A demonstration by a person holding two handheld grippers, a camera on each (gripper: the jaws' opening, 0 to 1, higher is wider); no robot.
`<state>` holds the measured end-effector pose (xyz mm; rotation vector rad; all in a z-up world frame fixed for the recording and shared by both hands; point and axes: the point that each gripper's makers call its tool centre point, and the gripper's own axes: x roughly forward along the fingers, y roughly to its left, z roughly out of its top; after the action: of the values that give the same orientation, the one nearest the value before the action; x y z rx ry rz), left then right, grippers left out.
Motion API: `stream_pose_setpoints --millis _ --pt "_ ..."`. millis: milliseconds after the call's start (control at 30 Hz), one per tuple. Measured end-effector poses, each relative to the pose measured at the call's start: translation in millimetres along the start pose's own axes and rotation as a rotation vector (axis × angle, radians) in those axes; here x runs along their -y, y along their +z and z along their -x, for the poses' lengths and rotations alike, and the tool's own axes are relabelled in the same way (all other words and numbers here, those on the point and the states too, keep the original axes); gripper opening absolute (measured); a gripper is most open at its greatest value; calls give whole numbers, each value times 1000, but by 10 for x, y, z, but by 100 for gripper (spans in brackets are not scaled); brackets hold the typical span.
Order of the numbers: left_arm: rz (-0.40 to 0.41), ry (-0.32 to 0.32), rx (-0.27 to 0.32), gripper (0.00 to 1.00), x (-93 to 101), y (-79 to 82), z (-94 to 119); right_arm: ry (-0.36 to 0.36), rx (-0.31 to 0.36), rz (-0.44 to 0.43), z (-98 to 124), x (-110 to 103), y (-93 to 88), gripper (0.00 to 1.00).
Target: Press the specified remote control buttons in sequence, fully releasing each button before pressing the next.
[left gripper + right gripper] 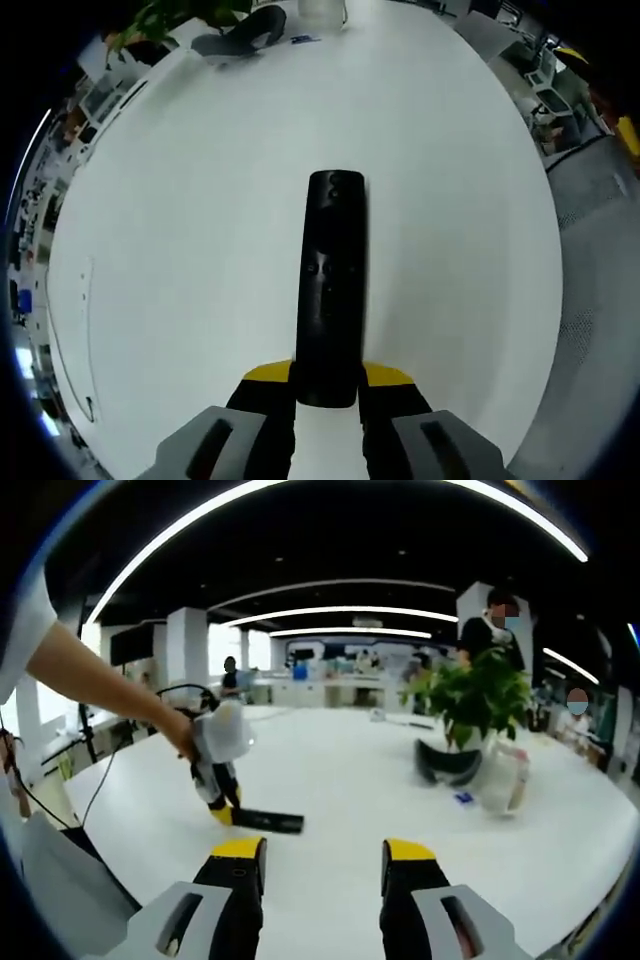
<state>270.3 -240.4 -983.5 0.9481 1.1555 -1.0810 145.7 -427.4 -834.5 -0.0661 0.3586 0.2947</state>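
Note:
A long black remote control (330, 285) points away from me over the white table (180, 220) in the left gripper view. My left gripper (327, 385) is shut on its near end, the yellow-tipped fingers (262, 376) on either side. The right gripper view shows the same remote (268, 822) lying low over the table, held by the left gripper (220, 798) in a person's hand. My right gripper (324, 860) is open, nothing between its jaws, nearer to me than the remote and to its right.
A potted green plant (475, 702) stands at the back right of the table (340, 780), with a dark headset-like object (445, 762) and a clear plastic item (503, 777) beside it. People stand in the office behind. A cable (120, 760) trails off the left edge.

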Motion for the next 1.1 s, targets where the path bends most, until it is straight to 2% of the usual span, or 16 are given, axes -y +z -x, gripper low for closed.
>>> stream_pose_setpoints --millis 500,833,1100 --pt "3 -1 14 23 276 -22 18 3 0 0 13 0 3 40" --pt "-18 -5 30 23 612 -71 37 14 -18 18 24 -43 -31 36" --pt "-24 -8 35 23 818 -86 46 30 -34 16 35 -76 -59 28"
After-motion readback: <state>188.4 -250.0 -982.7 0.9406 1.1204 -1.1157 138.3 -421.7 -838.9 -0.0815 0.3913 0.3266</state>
